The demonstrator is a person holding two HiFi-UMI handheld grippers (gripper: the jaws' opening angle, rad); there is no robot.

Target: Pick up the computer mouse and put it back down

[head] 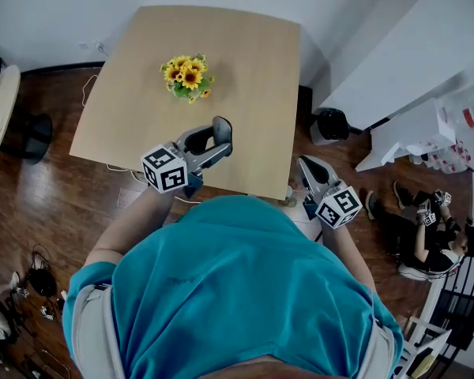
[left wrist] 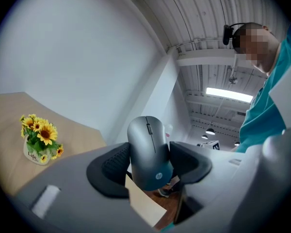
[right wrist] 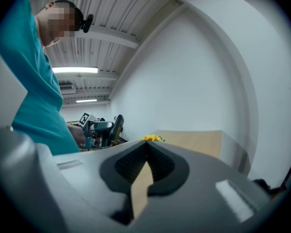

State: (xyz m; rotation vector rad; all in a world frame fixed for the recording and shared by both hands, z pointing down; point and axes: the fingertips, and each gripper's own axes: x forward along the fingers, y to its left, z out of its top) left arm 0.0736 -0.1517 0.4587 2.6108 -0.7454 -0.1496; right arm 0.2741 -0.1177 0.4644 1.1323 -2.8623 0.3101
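Note:
A dark grey computer mouse (left wrist: 149,152) stands gripped between the black pads of my left gripper (left wrist: 150,161), lifted off the table. In the head view my left gripper (head: 212,139) hangs over the near part of the light wooden table (head: 245,69), and the mouse (head: 222,132) shows as a dark oval at its tip. The right gripper (head: 306,166) hovers at the table's near right corner. Its jaws are shut on nothing (right wrist: 145,149). From the right gripper view the left gripper (right wrist: 103,128) with the mouse (right wrist: 118,125) appears at the left.
A small pot of sunflowers (head: 188,77) stands on the table beyond the left gripper, also seen as sunflowers (left wrist: 40,139). Dark wood floor surrounds the table. A black bin (head: 332,123) and white furniture (head: 395,61) lie to the right.

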